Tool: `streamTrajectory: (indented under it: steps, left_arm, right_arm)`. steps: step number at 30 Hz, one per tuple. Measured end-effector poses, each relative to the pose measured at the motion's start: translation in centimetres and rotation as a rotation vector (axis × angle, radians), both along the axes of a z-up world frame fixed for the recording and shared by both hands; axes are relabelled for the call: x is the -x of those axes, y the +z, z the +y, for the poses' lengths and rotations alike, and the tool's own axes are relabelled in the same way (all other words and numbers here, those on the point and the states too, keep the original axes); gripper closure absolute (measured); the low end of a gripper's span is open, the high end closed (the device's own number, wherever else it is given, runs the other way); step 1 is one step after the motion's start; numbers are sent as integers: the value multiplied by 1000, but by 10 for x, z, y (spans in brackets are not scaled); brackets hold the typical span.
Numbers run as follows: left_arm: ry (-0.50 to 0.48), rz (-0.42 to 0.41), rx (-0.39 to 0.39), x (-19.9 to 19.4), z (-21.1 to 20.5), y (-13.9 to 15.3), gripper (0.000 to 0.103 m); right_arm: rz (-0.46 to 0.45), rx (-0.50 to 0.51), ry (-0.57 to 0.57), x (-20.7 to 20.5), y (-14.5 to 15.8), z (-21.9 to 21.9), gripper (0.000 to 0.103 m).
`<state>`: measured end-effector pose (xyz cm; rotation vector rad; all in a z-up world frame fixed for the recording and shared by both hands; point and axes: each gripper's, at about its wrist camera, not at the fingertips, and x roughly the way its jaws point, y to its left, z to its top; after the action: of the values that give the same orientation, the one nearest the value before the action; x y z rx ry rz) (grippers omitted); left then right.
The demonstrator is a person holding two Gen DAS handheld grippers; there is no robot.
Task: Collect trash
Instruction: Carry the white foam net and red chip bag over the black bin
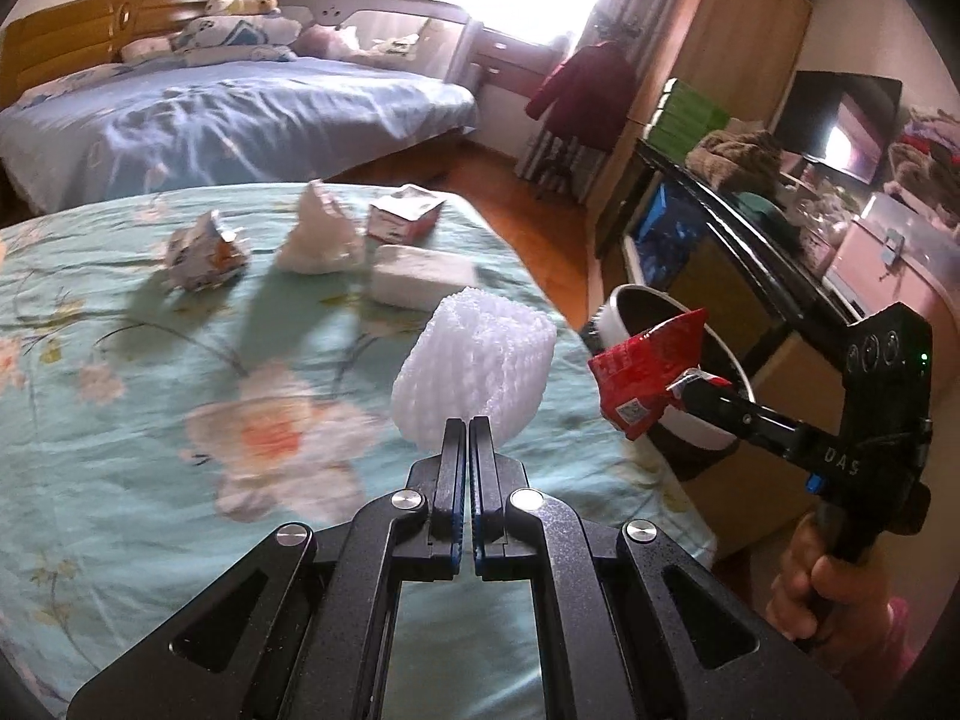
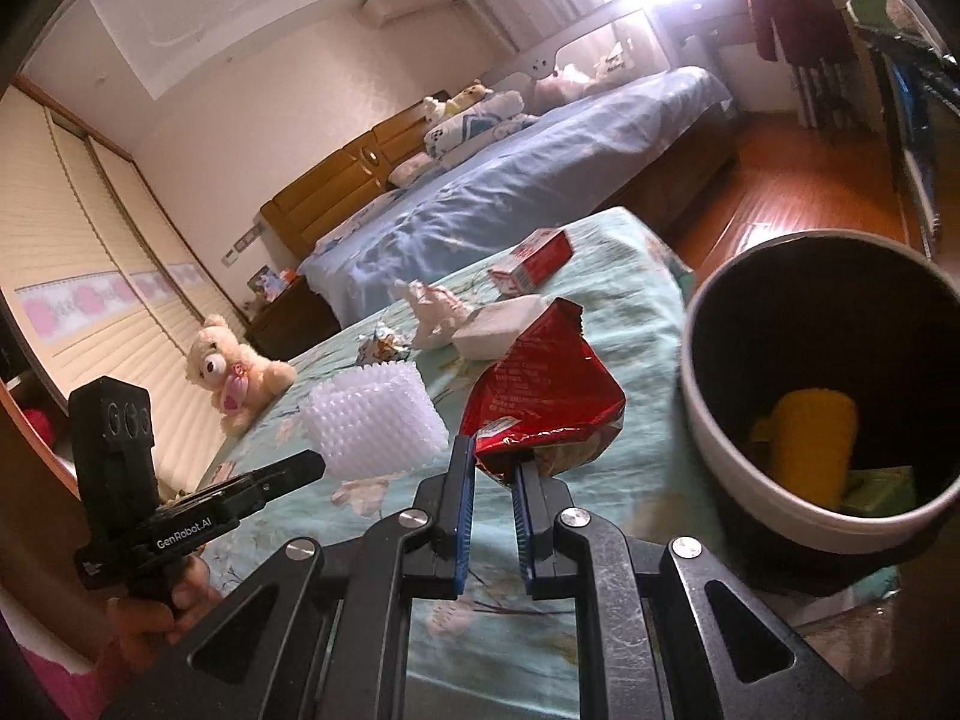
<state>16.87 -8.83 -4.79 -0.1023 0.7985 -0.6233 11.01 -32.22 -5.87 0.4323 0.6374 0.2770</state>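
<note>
The left gripper (image 1: 467,427) is pressed together on the lower edge of a white foam fruit net (image 1: 474,369), pinching only its thin wall, which suits so light and springy a thing. The right gripper (image 2: 493,463) pinches a crumpled red snack wrapper (image 2: 543,393) by its torn bottom corner, so the bag stands up above the jaws, near the rim of the white trash bin (image 2: 720,456). The bin stands just beside the bed's edge; inside lie a yellow piece and a green carton. Both pieces are probably headed for it. On the floral bedspread (image 1: 150,372) more trash waits: a crushed carton (image 1: 204,252), a crumpled tissue (image 1: 321,234), a white foam block (image 1: 420,276) and a small red-and-white box (image 1: 405,216).
</note>
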Motion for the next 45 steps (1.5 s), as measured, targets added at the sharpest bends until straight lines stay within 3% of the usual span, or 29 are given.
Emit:
streamTrajectory:
  steps: [22,45]
  left_arm:
    - [-157,-36,-1,12,-99,25,102]
    - [-252,-7,-56,-5,-184,11,102]
  right_arm:
    - [-43,42,-187,37,15,-67,91]
    - [23,129,-275,28,-3,-110,91]
